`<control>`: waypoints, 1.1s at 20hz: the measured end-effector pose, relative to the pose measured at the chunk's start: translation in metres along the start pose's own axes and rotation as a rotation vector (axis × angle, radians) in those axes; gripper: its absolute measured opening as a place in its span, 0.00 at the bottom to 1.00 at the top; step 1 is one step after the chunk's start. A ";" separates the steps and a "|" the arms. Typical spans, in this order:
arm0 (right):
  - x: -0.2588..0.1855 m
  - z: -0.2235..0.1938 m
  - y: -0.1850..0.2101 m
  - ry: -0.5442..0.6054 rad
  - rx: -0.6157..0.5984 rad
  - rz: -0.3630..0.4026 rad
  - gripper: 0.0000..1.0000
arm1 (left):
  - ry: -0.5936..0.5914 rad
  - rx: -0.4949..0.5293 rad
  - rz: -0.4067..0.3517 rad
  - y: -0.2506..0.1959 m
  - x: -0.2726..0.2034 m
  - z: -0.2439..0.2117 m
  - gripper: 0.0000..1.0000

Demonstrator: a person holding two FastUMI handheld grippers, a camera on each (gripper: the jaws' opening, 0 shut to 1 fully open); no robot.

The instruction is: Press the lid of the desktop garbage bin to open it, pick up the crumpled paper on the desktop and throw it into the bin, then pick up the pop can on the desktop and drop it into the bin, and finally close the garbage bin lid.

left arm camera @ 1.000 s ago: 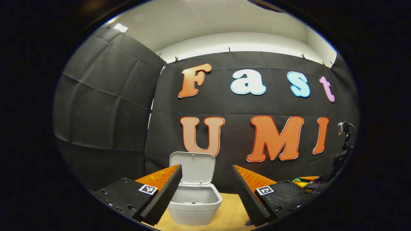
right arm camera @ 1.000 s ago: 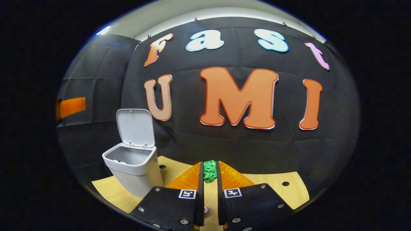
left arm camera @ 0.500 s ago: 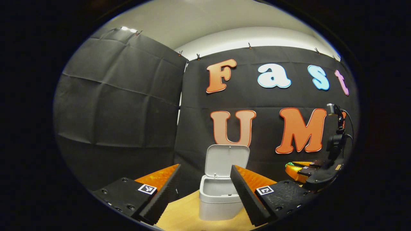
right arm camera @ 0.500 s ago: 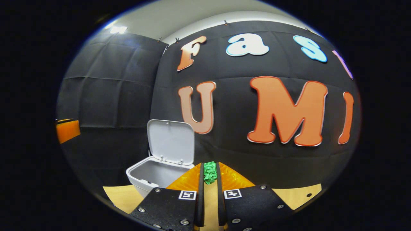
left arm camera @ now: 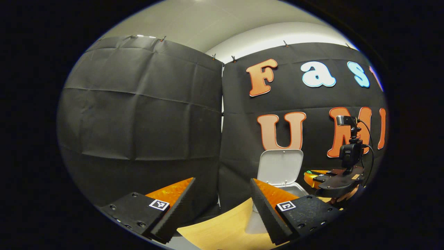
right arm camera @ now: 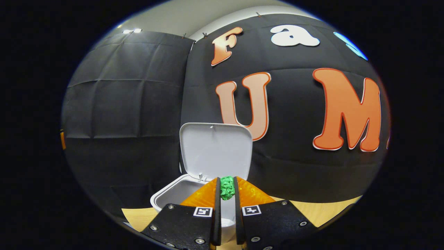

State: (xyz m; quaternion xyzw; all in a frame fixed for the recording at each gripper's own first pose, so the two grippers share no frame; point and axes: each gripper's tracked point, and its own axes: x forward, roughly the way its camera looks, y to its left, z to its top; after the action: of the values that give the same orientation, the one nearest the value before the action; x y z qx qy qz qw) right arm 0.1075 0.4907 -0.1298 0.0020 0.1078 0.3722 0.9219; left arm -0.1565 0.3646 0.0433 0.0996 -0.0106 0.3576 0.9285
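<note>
Right gripper [right arm camera: 227,190] pinches the green paper [right arm camera: 227,186] at bottom centre, bin [right arm camera: 180,194] mouth just below-left (lid [right arm camera: 215,151] up); left gripper [left arm camera: 222,205] gapes wide, empty

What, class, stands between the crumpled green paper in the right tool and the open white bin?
Nothing visible. The crumpled green paper sits pinched in the right tool, with the white plastic bin just ahead, its lid raised upright behind the opening.
</note>
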 end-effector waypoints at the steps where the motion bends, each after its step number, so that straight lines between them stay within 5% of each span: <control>1: 0.008 -0.004 0.004 0.006 -0.003 0.004 0.16 | 0.004 0.006 0.018 0.007 0.000 -0.003 0.97; 6: 0.037 -0.029 0.019 0.056 -0.017 0.014 0.19 | 0.031 0.026 0.068 0.035 -0.002 -0.010 0.98; 10: 0.040 -0.030 0.019 0.036 -0.045 -0.001 0.36 | 0.054 0.013 0.047 0.030 0.006 -0.023 0.98; 12: 0.039 -0.026 0.017 0.022 -0.037 -0.006 0.58 | 0.053 0.009 0.030 0.027 0.007 -0.024 0.98; 17: 0.015 -0.008 -0.007 -0.017 -0.039 -0.040 0.83 | 0.042 -0.006 -0.035 -0.002 0.010 -0.022 0.96; 18: 0.006 -0.003 -0.016 -0.028 -0.041 -0.058 0.96 | 0.036 -0.008 -0.056 -0.012 0.010 -0.022 0.96; 19: -0.005 0.002 -0.022 -0.040 -0.040 -0.069 0.87 | 0.026 -0.007 -0.083 -0.025 0.009 -0.022 0.98; 20: -0.018 0.006 -0.031 -0.052 -0.040 -0.083 0.97 | 0.019 0.000 -0.110 -0.038 0.010 -0.022 0.96; 21: -0.032 0.009 -0.040 -0.061 -0.044 -0.096 0.88 | 0.017 0.010 -0.137 -0.052 0.008 -0.021 0.96; 22: -0.044 0.012 -0.051 -0.068 -0.050 -0.116 0.97 | 0.017 0.017 -0.169 -0.067 0.007 -0.022 0.98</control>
State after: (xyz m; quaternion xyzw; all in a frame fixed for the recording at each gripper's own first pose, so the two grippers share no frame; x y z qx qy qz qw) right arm 0.1135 0.4245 -0.1139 -0.0149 0.0671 0.3202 0.9449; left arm -0.1083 0.3249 0.0103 0.1051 0.0086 0.2788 0.9545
